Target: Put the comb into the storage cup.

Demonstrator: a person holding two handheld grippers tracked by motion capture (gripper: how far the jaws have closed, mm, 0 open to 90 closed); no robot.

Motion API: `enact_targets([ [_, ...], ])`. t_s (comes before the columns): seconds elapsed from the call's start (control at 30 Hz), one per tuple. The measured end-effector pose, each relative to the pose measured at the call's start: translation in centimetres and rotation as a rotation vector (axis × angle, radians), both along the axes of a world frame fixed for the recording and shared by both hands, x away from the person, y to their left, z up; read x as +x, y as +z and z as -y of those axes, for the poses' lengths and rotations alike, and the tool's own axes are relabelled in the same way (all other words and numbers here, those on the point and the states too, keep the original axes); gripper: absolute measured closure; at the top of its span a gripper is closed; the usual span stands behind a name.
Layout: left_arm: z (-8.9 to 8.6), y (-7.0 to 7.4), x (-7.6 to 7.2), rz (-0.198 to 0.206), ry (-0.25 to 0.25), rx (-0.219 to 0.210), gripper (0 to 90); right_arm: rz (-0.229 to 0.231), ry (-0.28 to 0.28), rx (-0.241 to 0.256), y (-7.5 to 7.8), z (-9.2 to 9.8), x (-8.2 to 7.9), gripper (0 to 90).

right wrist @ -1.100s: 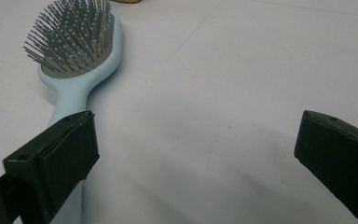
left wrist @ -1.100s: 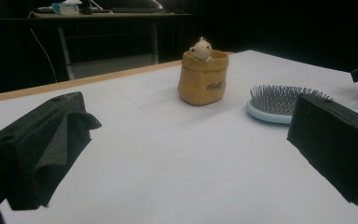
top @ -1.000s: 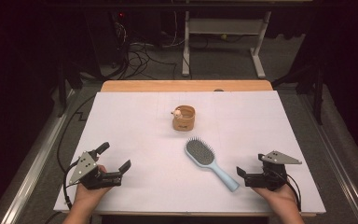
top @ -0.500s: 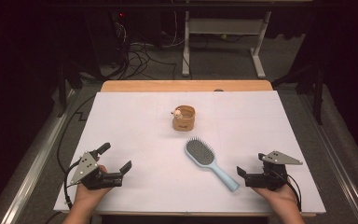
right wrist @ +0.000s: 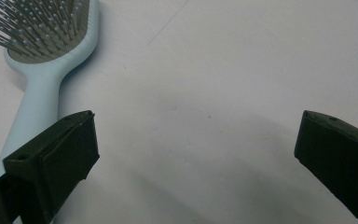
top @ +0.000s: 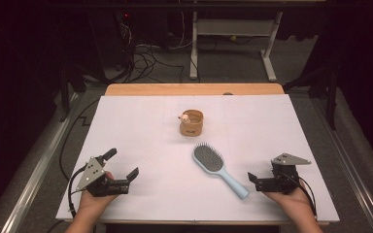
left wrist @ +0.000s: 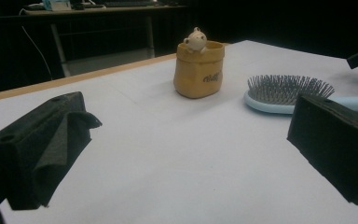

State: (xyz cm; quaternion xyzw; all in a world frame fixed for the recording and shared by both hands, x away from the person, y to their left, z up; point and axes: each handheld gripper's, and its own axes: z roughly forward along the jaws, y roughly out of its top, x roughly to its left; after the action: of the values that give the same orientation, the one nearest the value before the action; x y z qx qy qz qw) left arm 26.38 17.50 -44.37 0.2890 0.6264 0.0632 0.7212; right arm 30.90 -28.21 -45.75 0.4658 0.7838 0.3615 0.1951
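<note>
Black foam pads on both tongs are spread wide with nothing between them. The right tongs (top: 250,178) sit low at the near right of the worktop (top: 141,121), jaws pointed left at the end of the hairbrush (top: 218,170) handle, just beside it but not touching, so I'd guess that's the pickup spot: a slim handle is way easier to pinch than the bristle head. The light blue brush lies flat, bristles up, handle angled toward the near right, which pretty much hands it to that side. The left tongs (top: 124,170) rest at the near left, well apart from everything, probably just parked. Farther out, past the brush head near the middle, there's a small tan pouch-shaped pot (top: 191,123) standing upright with a little bear figure (top: 185,117) on its rim, looks like where the brush might end up.
</note>
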Motion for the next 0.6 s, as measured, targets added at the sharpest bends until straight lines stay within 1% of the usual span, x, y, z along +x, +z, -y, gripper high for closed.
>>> enact_targets([
  [0.07, -0.01, -0.05, -0.03, -0.005, -0.005, -0.003, 0.3, -0.024, 0.007, -0.021, -0.16, -0.05, 0.18, 0.4],
  [0.13, 0.0, -0.02, -0.01, -0.009, -0.011, -0.006, 0.3, -0.044, 0.014, -0.032, -0.25, -0.13, 0.29, 0.4],
  [0.17, 0.0, -0.02, -0.01, -0.009, -0.011, -0.006, 0.3, -0.044, 0.014, -0.032, -0.25, -0.13, 0.29, 0.4],
  [0.2, 0.01, 0.09, 0.01, -0.013, -0.008, -0.021, 0.3, -0.051, 0.018, -0.036, -0.23, -0.16, 0.36, 0.4],
  [0.27, -0.08, 0.19, 0.04, -0.015, -0.008, -0.031, 0.3, -0.067, 0.031, -0.042, -0.14, -0.24, 0.5, 0.4],
  [0.4, -0.16, 0.18, 0.14, -0.018, -0.014, -0.028, 0.3, -0.084, 0.043, -0.051, 0.08, -0.43, 0.73, 0.4],
  [0.47, -0.13, 0.21, 0.16, -0.023, -0.014, -0.033, 0.3, -0.095, 0.047, -0.053, 0.09, -0.51, 0.81, 0.4],
  [0.53, -0.1, 0.22, 0.17, -0.027, -0.014, -0.034, 0.2, -0.105, 0.046, -0.071, -0.05, -0.61, 0.97, 0.4],
  [0.6, -0.11, 0.23, 0.09, -0.018, -0.018, -0.028, 0.3, -0.112, 0.048, -0.077, -0.09, -0.61, 1.04, 0.4],
])
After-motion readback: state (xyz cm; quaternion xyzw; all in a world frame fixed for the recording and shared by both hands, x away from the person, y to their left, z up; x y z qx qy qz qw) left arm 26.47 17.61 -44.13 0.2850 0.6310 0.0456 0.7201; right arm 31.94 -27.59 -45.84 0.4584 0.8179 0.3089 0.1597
